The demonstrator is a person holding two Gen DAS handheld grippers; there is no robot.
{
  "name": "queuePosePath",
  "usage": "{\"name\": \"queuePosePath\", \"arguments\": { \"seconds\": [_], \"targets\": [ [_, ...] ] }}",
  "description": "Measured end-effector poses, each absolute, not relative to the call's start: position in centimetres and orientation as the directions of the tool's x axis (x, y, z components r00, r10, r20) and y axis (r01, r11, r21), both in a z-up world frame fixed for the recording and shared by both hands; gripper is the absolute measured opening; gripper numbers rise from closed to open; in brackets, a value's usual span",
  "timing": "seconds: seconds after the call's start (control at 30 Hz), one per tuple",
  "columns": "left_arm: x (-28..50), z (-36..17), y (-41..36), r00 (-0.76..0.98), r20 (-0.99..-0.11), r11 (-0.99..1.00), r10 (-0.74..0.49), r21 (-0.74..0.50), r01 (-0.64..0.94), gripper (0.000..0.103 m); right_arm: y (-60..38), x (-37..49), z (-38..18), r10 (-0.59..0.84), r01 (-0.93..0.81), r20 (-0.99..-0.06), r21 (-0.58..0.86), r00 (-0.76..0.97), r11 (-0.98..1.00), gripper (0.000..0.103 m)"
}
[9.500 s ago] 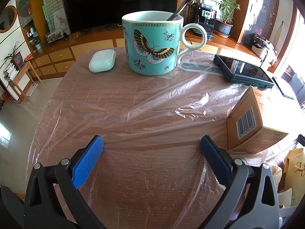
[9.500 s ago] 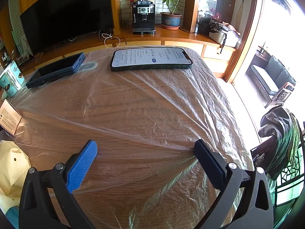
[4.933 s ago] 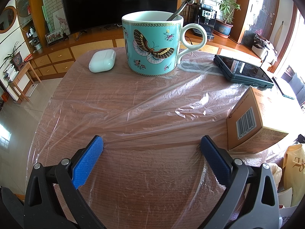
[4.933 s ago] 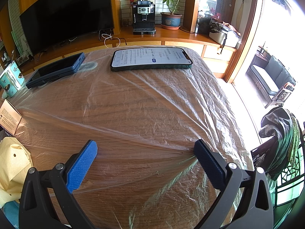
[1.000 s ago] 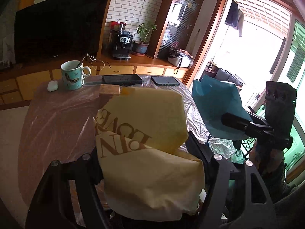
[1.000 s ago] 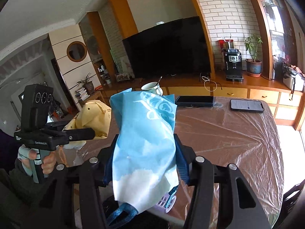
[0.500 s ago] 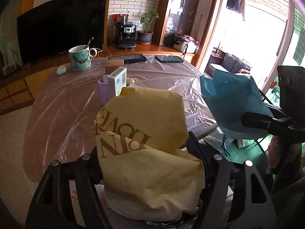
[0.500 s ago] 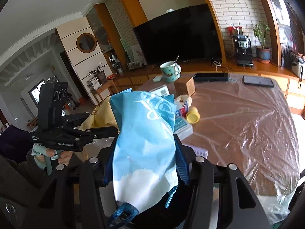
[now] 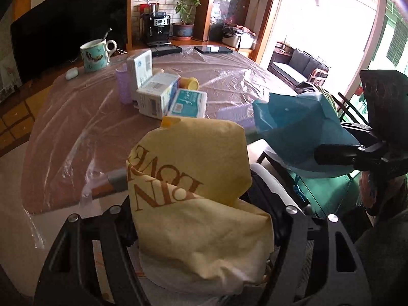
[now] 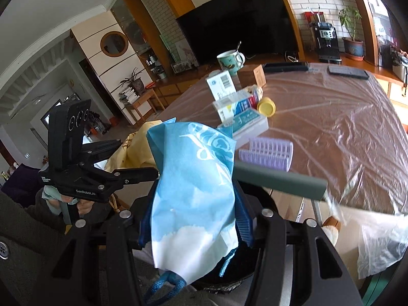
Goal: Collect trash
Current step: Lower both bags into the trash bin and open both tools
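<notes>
My left gripper (image 9: 201,219) is shut on a yellow paper bag (image 9: 193,188) with brown lettering, held off the table's near edge. My right gripper (image 10: 195,219) is shut on a blue and white paper bag (image 10: 196,193) with a blue cord handle. Each gripper shows in the other's view: the right with its blue bag (image 9: 303,130), the left with its yellow bag (image 10: 135,148). On the table lie white boxes (image 9: 158,94), a yellow cap (image 9: 190,83) and a purple hair roller (image 10: 267,153).
The round table (image 9: 63,127) is covered with clear plastic film. A butterfly mug (image 9: 95,54), earbud case (image 9: 71,73), another purple roller (image 9: 123,86) and two phones (image 9: 213,49) sit farther back. A grey chair-back bar (image 10: 278,178) crosses in front of the table.
Both grippers with their bags have moved back and lower from the table. The boxes, cap and roller on the table have come into fuller view.
</notes>
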State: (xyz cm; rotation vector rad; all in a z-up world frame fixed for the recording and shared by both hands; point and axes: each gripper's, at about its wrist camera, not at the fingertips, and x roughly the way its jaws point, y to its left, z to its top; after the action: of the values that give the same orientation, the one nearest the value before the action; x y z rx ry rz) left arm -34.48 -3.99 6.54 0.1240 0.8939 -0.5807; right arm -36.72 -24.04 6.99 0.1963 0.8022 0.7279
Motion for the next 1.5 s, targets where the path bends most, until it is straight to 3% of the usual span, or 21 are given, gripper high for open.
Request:
{"name": "queuePosePath", "arguments": {
  "seconds": [0.2, 0.87, 1.5],
  "targets": [
    [-35.4, 4.9, -4.5, 0.436, -0.788, 0.826, -0.435, -0.155, 0.542, 0.073, -23.8, -37.3, 5.4, 0.662, -0.499, -0.609, 0.448, 0.437, 0.742, 0.053],
    [-33.8, -2.3, -7.4, 0.36, -0.882, 0.855, -0.305, -0.086, 0.512, 0.073, -21.5, -34.4, -1.8, 0.535, -0.409, -0.762, 0.386, 0.364, 0.827, 0.053],
    [-32.6, -4.6, -7.5, 0.36, -0.899, 0.875, -0.249, -0.049, 0.482, 0.073, -19.6, -32.8, -3.2, 0.496, -0.401, -0.787, 0.348, 0.366, 0.847, 0.053]
  ]
}}
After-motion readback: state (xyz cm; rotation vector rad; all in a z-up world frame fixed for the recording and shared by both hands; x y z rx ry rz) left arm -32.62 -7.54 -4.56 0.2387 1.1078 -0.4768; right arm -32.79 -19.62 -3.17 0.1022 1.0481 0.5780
